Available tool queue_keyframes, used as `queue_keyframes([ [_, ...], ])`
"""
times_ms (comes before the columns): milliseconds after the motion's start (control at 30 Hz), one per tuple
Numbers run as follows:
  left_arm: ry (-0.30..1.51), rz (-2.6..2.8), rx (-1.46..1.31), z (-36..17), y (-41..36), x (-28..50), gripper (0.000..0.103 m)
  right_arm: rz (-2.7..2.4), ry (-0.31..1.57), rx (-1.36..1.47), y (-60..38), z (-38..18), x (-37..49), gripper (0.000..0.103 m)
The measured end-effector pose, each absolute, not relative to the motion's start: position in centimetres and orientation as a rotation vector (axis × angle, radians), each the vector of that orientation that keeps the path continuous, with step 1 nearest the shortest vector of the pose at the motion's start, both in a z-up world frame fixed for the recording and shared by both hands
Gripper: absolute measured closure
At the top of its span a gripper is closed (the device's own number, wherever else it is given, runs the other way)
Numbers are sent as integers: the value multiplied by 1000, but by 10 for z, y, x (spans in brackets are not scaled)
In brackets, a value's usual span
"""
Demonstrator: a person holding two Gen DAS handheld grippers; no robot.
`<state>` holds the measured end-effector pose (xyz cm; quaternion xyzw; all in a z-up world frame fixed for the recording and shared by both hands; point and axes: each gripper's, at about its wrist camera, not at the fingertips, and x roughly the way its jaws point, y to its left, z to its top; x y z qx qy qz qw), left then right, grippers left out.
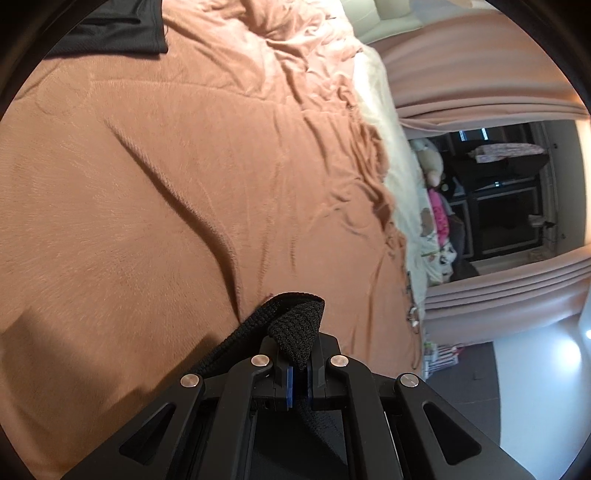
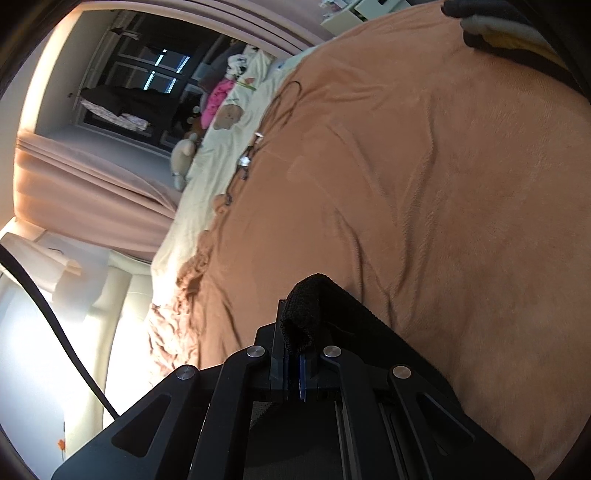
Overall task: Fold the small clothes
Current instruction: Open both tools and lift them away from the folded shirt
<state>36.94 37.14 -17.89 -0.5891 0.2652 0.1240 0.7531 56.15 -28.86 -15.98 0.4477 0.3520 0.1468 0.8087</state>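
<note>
A black knitted garment (image 1: 295,328) is pinched in my left gripper (image 1: 299,369), which is shut on a bunched corner of it; a ribbed edge runs off to the lower left. In the right wrist view my right gripper (image 2: 293,360) is shut on another folded edge of the same black knit garment (image 2: 314,306), whose cloth stretches down to the right. Both grippers are held above an orange-brown blanket (image 1: 147,184) that covers the bed. Most of the garment is hidden below the grippers.
Another black garment (image 1: 122,29) lies at the far corner of the blanket. A dark and yellow item (image 2: 498,33) sits at the blanket's far edge. Cream bedding with soft toys (image 2: 221,110), a thin cable (image 2: 284,99), pink curtains (image 1: 480,66) and a dark window (image 1: 509,192) lie beyond.
</note>
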Motion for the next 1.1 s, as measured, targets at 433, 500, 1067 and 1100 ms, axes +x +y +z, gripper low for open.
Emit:
queue_keyframes([
  [433,751,324,-1174,-190,368,381,86,372,825,865,-271,-134,568,102],
  [500,750,318,-1132,-181,365,379,58,380,825,776,-266,-119,563,99],
  [1067,921,251,-629,-137,332,367,32,354,861,300,-242,-55,518,35],
  [1100,950,241,-589,-140,327,369,32,336,863,261,-240,-53,517,35],
])
